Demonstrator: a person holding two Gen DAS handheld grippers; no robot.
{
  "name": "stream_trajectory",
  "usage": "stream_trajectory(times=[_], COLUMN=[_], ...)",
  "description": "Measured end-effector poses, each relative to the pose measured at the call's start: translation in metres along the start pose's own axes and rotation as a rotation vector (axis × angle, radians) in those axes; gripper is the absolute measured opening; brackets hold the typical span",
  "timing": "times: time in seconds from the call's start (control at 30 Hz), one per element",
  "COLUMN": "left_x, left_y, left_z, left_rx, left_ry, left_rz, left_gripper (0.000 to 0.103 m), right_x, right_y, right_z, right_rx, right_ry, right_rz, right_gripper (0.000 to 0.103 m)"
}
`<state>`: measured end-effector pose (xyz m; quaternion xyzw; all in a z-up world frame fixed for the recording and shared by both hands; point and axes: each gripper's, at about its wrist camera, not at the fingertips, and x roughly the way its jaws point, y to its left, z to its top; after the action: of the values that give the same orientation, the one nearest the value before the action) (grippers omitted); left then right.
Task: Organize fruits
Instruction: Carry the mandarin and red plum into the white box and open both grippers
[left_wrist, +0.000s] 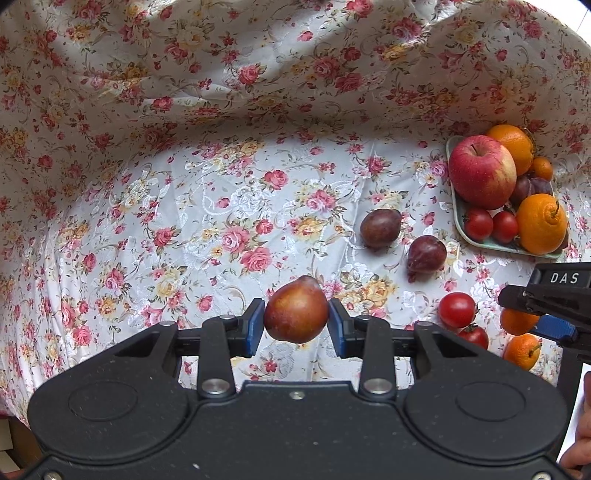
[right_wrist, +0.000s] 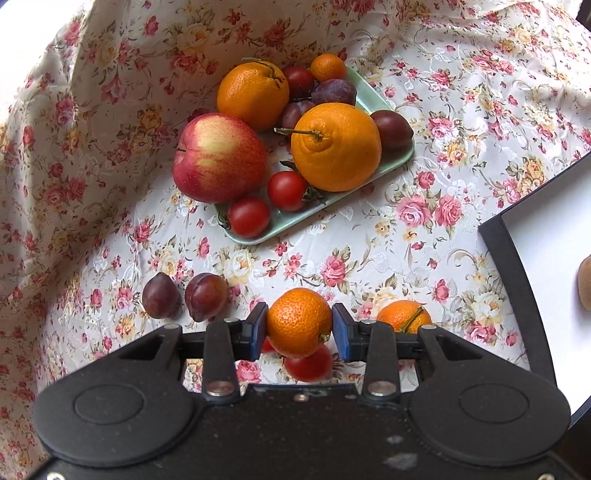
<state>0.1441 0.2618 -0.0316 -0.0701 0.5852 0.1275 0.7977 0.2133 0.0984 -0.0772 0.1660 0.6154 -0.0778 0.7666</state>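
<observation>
Left tool (left_wrist: 296, 324) pinches a plum (left_wrist: 296, 310), right tool (right_wrist: 299, 326) pinches a mandarin (right_wrist: 299, 328); green tray (right_wrist: 391, 162) lies far-left of right tool, nearer it.

Each gripper, the left gripper (left_wrist: 296, 323) and the right gripper (right_wrist: 299, 324), has a matte black, speckled plastic body with two rounded lobes, each bearing a shallow circular recess. Two black linkage arms pivot on silver round-headed pins, and smaller silver screws sit at the outer joints and the centre of the body. The fingers (left_wrist: 255, 326) end in flat blue pads. In the left wrist view, the right gripper's side (left_wrist: 554, 306) carries white letters "DAS" on black, with a blue pad below.
</observation>
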Motion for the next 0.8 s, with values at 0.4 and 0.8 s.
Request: stream_trajectory(times=[0.4, 0.8], left_x=[-0.006, -0.021], left_y=[-0.077, -0.179], left_z=[-0.006, -0.035], left_rx=[0.107, 0.279], left_ry=[0.000, 0.009], left_rz=[-0.038, -0.139], left_gripper=[0.045, 0.045], right_x=[-0.037, -0.072], right_y=[-0.066, -0.184], right_z=[0.023, 0.049], right_rx=[0.056, 0.247], right_ry=[-0.019, -0.099], right_rz=[0.046, -0.037], right_gripper=[0.037, 0.038])
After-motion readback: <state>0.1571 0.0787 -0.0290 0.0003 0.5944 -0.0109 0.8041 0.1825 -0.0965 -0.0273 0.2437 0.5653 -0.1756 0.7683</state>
